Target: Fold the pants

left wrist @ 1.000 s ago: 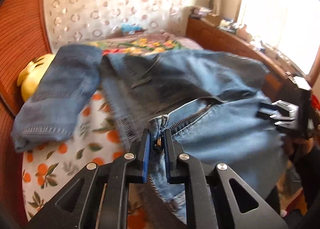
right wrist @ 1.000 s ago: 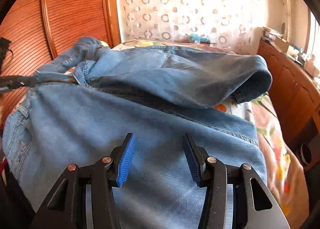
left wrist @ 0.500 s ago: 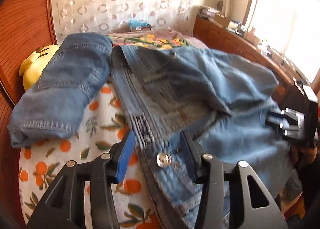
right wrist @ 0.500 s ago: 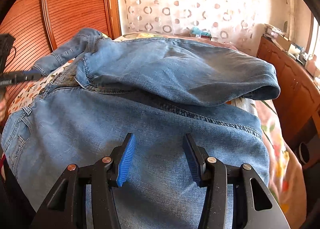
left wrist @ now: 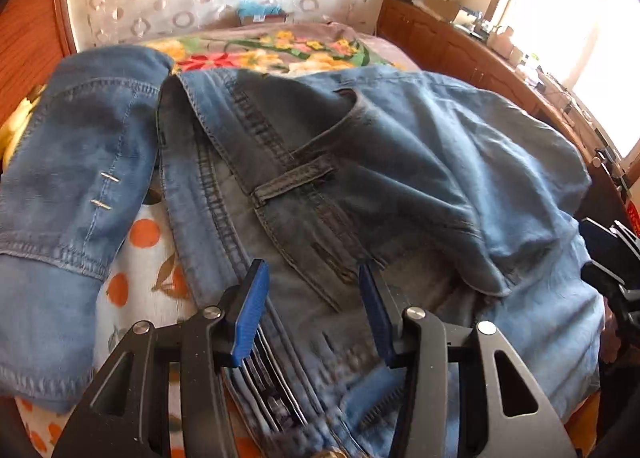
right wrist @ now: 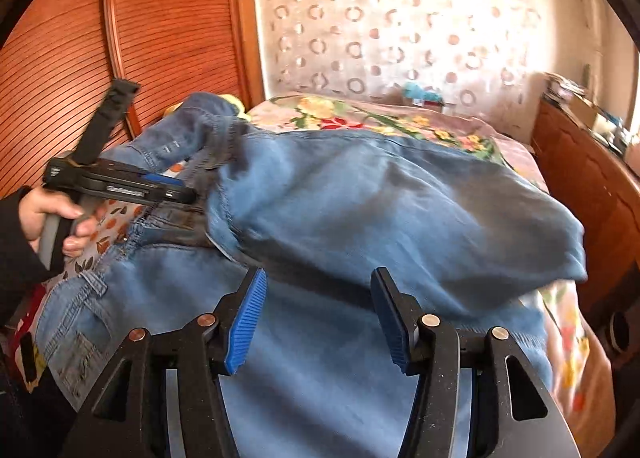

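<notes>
left gripper (left wrist: 312,306): jaws apart, nothing between the blue pads, hovering over the waistband of the jeans (left wrist: 360,178). right gripper (right wrist: 320,314): jaws apart, empty, over a flat pale stretch of the jeans (right wrist: 360,218).

jeans lie on the bed (left wrist: 136,258), legs folded back over the seat end.

left view only: belt loop and inner waistband stitching in close view; a second folded denim piece (left wrist: 72,162) lying to the left, beside the jeans, on the orange-print sheet; a yellow item at far left edge, mostly hidden; the right gripper at far right edge.

right view only: the left gripper (right wrist: 176,190) from the side, held in a hand (right wrist: 56,214), fingertips at the waistband; wooden slatted wall (right wrist: 120,38); folded leg end at right.

vs 1.0 s ago: left gripper was clamped on the fly zipper; by 0.5 s ago it had let go, and now sits further in over the waistband. right gripper unchanged, open throughout.
</notes>
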Demonstrator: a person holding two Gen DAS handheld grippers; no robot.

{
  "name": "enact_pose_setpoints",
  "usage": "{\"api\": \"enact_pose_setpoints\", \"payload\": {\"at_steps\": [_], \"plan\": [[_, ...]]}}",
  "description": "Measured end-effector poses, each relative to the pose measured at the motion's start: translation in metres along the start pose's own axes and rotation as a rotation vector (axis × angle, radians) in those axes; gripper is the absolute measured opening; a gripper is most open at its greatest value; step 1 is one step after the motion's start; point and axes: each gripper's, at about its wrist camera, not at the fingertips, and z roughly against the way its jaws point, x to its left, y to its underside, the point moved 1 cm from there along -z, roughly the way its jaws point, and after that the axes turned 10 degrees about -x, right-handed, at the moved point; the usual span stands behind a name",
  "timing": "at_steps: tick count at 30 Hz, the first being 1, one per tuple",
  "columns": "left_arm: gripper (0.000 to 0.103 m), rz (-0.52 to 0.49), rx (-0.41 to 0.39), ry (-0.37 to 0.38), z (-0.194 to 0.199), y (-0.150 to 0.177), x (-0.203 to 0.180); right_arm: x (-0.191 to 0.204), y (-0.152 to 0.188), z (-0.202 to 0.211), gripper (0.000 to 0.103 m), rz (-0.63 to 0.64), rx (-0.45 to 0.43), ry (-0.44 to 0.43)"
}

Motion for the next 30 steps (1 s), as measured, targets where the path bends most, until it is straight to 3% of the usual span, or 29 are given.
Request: {"api": "enact_pose_setpoints", "payload": {"at_steps": [10,14,16,17,22,27,28,30], "plan": [[0.048,-0.081,-0.030,-0.016,-0.012,-0.007,-0.010,0.011,0.006,-0.037,0.057,0.049,0.059,-0.035],[0.033,-0.100,-0.050,-0.021,-0.006,-0.004,-0.014,0.010,0.005,-0.041,0.057,0.043,0.072,-0.034],[0.005,-0.137,-0.063,-0.070,-0.001,-0.004,-0.016,0.008,0.003,-0.041,0.057,0.027,0.080,-0.044],[0.000,-0.137,-0.061,-0.040,0.002,-0.004,-0.017,0.007,0.002,-0.040,0.057,0.018,0.080,-0.049],[0.000,-0.125,-0.072,0.019,0.020,-0.004,-0.015,0.003,0.002,-0.042,0.057,-0.015,0.090,-0.065],[0.001,-0.121,-0.106,-0.017,0.031,-0.009,-0.008,0.004,0.000,-0.040,0.057,-0.010,0.088,-0.059],[0.003,-0.113,-0.097,-0.019,0.027,-0.011,-0.005,0.005,0.000,-0.040,0.057,-0.009,0.088,-0.059],[0.023,-0.090,-0.081,-0.013,0.020,-0.014,0.002,0.004,0.000,-0.041,0.057,-0.008,0.088,-0.057]]}}
